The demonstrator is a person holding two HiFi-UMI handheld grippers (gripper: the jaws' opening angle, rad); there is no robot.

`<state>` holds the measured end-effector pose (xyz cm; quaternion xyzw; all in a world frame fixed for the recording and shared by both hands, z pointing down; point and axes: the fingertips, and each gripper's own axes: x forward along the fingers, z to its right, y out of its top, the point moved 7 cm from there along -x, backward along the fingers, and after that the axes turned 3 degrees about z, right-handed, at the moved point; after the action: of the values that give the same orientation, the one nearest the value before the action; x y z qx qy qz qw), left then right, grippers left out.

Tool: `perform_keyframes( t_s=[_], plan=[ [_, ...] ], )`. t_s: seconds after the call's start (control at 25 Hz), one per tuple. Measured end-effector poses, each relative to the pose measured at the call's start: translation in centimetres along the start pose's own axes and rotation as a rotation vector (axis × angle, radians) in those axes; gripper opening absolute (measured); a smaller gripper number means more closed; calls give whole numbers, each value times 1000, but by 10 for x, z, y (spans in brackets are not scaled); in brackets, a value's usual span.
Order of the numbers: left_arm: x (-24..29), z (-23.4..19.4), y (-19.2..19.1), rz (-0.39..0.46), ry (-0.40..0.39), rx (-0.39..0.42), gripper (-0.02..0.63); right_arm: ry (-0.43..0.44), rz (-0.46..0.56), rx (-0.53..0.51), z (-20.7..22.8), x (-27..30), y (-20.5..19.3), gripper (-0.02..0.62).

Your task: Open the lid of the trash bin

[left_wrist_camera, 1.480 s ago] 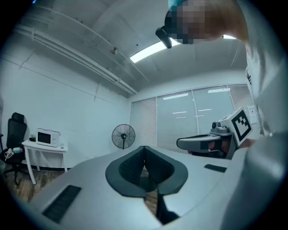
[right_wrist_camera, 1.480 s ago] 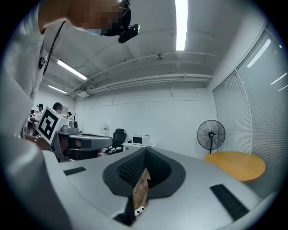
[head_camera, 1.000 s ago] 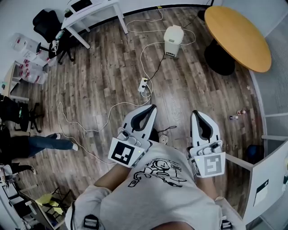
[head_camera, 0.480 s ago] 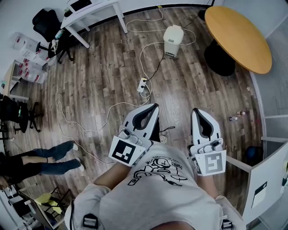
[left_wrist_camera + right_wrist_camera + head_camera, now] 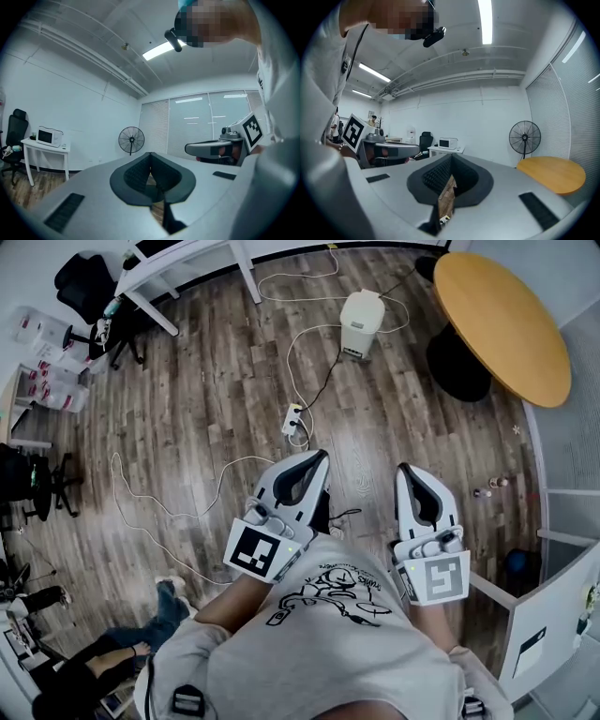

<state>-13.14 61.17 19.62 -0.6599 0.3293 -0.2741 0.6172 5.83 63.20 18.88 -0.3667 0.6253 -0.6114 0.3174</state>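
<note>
The left tongs (image 5: 317, 458) and right tongs (image 5: 404, 471) are both clenched empty before the person's chest, while the white trash bin (image 5: 361, 329) stands well ahead on the wooden floor (image 5: 216, 399), lid (image 5: 364, 304) down.

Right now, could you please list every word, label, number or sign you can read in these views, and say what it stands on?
No text here reads as words.
T-shirt: lettering beside the drawing, too blurred to read.
Trash bin: dark label on its front, too small to read.
Paper sheet on the partition: too small to read.
Left hand-held gripper and right hand-held gripper: black-and-white square markers, patterns only, no letters.
</note>
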Motion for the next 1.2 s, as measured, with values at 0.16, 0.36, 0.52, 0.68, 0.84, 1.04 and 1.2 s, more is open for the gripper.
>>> perform_keyframes(
  t_s=[0.16, 0.36, 0.52, 0.68, 0.84, 1.04, 1.2],
  plan=[
    [28, -35, 6, -2, -3, -8, 15, -3, -7, -1, 16, 42, 6, 5],
    [60, -83, 14, 4, -8, 0, 15, -10, -9, -3, 31, 95, 14, 5],
    [83, -117, 20, 15, -15, -4, 15, -17, -9, -13, 39, 131, 21, 5],
    [102, -147, 22, 17, -28, -12, 15, -29, -16, -14, 48, 166, 23, 5],
    [114, -172, 23, 5, -39, -5, 15, -38, -15, -4, 50, 193, 25, 5],
    [118, -191, 25, -3, -38, -8, 15, -46, -25, 2, 50, 210, 24, 5],
    [124, -195, 23, -6, -43, -16, 15, -58, -23, 9, 55, 216, 23, 5]
  ],
)
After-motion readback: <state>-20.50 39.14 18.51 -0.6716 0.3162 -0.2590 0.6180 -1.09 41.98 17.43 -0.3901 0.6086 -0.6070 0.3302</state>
